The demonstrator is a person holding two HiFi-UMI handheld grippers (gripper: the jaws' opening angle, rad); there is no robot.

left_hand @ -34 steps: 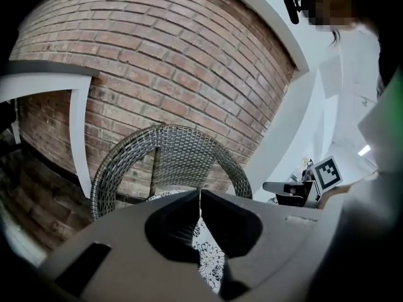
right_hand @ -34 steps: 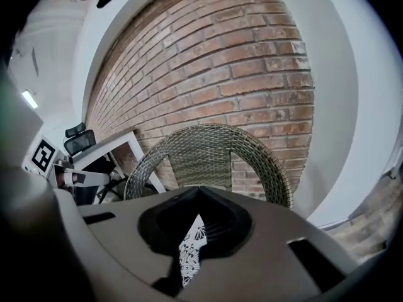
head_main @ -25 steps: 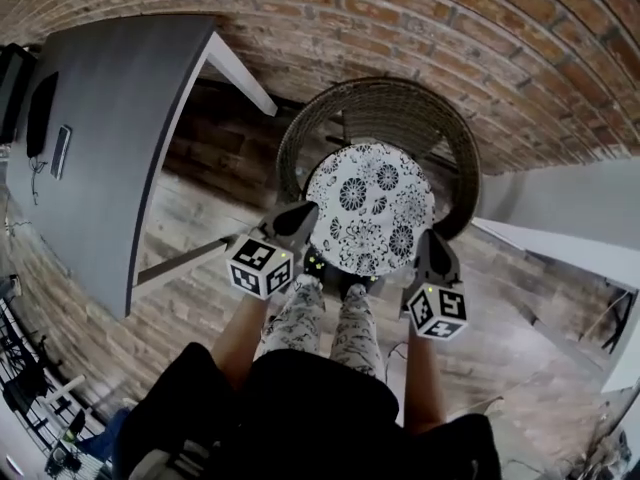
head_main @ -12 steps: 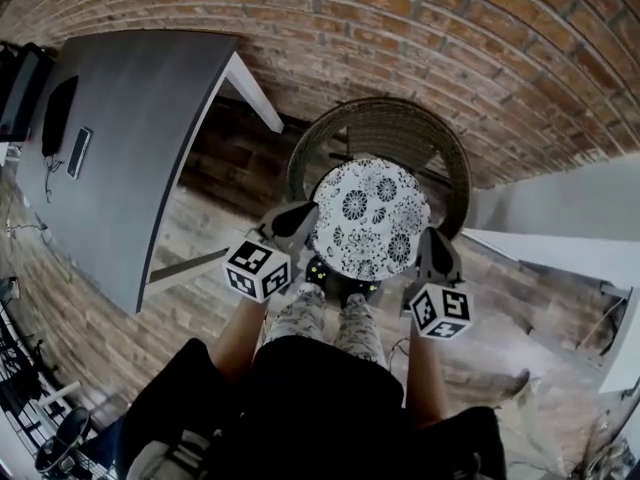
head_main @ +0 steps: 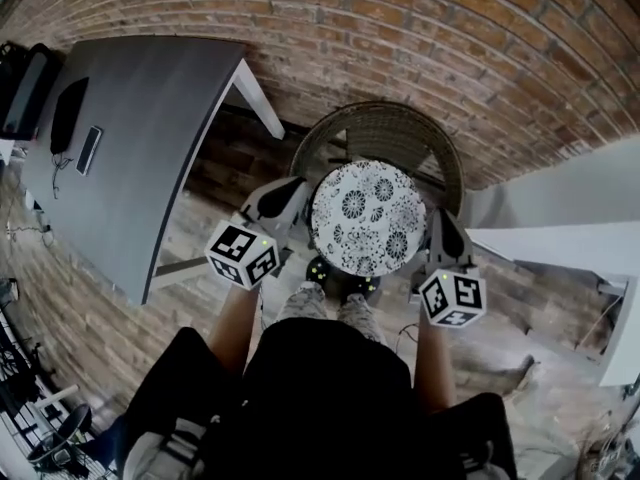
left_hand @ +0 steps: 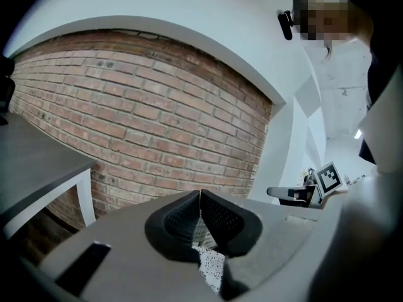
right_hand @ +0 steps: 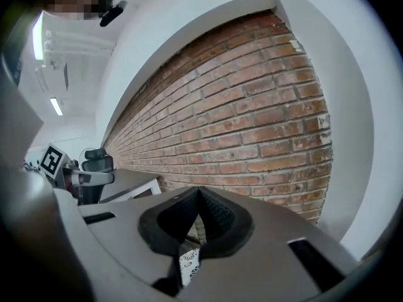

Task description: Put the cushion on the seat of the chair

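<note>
Cushion (head_main: 366, 218) edges: left tool (head_main: 300, 196), right tool (head_main: 438, 223)

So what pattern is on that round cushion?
The cushion is white with a black flower print, seen best in the head view.

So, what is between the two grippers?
The cushion, pinched at its edges by the left gripper and the right gripper, as the head view shows.

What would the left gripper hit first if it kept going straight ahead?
Probably the brick wall. The left gripper, shut on the edge of the cushion, points level at it, and nothing shows in between. How far away the wall is isn't clear.
</note>
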